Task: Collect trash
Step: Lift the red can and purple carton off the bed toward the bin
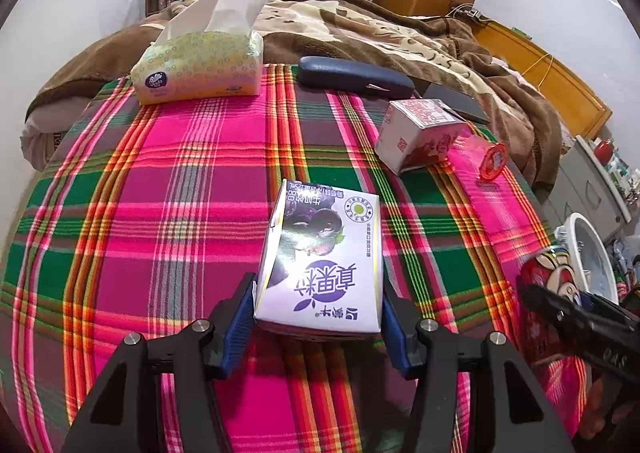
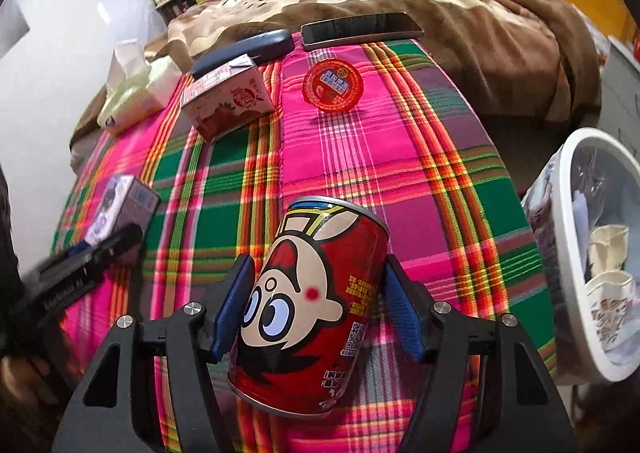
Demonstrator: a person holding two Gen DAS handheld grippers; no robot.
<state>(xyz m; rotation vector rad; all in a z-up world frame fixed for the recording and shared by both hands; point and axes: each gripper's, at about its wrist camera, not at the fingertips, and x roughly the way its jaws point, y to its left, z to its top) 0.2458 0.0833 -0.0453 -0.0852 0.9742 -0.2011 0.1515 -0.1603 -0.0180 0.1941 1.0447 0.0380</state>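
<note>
On the table (image 2: 400, 141), a can (image 2: 316, 317) lies nearest. Behind it sits a jelly cup (image 2: 333, 84); left of that, a milk carton (image 2: 228, 101); right of the can, a bin (image 2: 592, 253).

"真果粒" on milk carton (image 1: 320, 261) (inverted)

A plaid cloth (image 1: 168, 189) is covering the surface. Lying on it: a purple milk carton (image 1: 320, 261) between the left gripper's (image 1: 318, 323) fingers, a red can (image 2: 316, 309) between the right gripper's (image 2: 316, 309) fingers, and beyond them a pink carton (image 1: 416, 137), red jelly cup (image 2: 333, 84), tissue pack (image 1: 200, 65), dark case (image 1: 354, 76) and phone (image 2: 360, 29)
</note>
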